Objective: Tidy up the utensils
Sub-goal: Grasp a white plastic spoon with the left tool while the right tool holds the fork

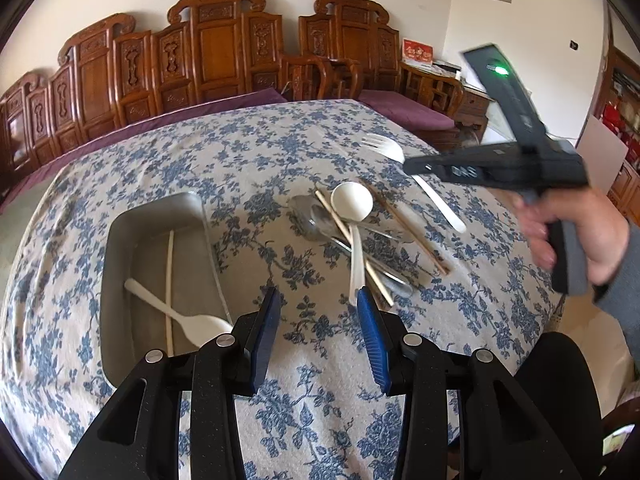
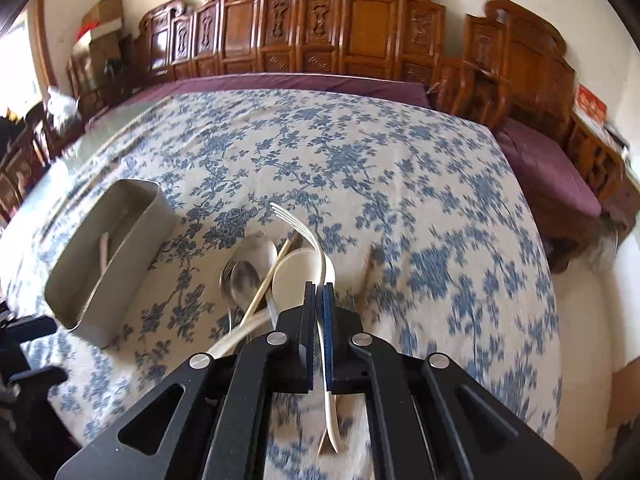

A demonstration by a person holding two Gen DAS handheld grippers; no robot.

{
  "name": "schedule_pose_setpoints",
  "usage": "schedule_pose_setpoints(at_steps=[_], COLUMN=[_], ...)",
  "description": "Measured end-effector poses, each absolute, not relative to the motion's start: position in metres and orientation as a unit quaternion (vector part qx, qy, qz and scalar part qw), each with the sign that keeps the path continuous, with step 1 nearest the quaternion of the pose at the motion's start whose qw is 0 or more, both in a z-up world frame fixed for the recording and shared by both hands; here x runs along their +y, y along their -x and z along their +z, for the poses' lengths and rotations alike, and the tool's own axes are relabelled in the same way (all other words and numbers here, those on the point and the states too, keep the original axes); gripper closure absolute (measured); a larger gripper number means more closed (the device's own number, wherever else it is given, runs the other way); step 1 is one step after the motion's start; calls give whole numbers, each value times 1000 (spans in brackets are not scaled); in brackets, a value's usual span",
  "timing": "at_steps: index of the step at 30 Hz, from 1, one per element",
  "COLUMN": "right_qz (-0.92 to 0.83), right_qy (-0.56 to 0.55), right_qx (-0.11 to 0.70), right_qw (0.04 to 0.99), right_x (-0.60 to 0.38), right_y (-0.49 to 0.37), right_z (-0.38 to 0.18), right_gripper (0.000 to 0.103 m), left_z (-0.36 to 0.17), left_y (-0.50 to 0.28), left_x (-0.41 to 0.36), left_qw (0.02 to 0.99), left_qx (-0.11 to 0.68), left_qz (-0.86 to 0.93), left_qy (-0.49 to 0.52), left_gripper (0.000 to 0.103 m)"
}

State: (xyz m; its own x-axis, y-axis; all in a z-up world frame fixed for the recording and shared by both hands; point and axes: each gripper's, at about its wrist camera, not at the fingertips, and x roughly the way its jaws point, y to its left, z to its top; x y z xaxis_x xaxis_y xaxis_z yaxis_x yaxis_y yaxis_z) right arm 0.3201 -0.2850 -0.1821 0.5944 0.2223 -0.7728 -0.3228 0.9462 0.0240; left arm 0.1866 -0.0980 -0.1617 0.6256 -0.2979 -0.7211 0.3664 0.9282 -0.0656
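Nearest the left wrist camera, the left gripper (image 1: 318,300) hangs over the blue-flowered tablecloth (image 1: 224,152), its blue ribbed pads (image 1: 374,336) spread apart with nothing between them.

At its ten o'clock sits a grey rectangular tray (image 1: 120,248), already holding a white plastic spoon (image 1: 188,318) that lies across a thin white stick (image 1: 170,276).

At one o'clock from the gripper lies the unsorted heap: a white round-bowled spoon (image 1: 352,204), metal spoons (image 1: 316,220) and pale wooden chopsticks (image 1: 404,226), all crossing one another.

Further out, at two o'clock, a person's hand (image 1: 576,236) in a grey sleeve grips the black handle of the right gripper (image 2: 318,294), blurred; white lettering on its side cannot be read.

In the right wrist view, that gripper's pads are pressed together on the handle of a white plastic fork (image 2: 308,228), tines pointing to twelve o'clock and tilted above the heap; the handle end sticks out behind the pads.

Beyond the table stand carved brown wooden chairs (image 1: 216,44) with purple cushions. A red card (image 1: 417,52) on a side cabinet bears print too small to read.
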Motion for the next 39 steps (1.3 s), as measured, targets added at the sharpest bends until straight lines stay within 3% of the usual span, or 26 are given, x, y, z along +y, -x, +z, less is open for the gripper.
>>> schedule_pose_setpoints(at_steps=[13,29,31,34,39], right_qz=[144,128,130,133,135], right_qy=[18,-15,-15,-12,-16], right_qx=[406,413,413,408,403], right_qw=[902,902,901,903,905], right_x=[-320,-355,-355,-353,-353], right_y=[-262,-267,-267,-266,-265], right_z=[-183,-192,-192,-188,-182], right_gripper=[99,99,99,99,99], left_z=[-176,-230,-234,-237,-217], left_y=[-219,-294,-298,-300,-290], left_x=[-129,-182,-184,-187,-194], left_qw=[882,846,844,844,861], left_qx=[424,498,504,508,476], left_qz=[-203,-185,-178,-162,-158], left_qy=[-40,-40,-43,-53,-85], left_gripper=[65,67,87,93,94])
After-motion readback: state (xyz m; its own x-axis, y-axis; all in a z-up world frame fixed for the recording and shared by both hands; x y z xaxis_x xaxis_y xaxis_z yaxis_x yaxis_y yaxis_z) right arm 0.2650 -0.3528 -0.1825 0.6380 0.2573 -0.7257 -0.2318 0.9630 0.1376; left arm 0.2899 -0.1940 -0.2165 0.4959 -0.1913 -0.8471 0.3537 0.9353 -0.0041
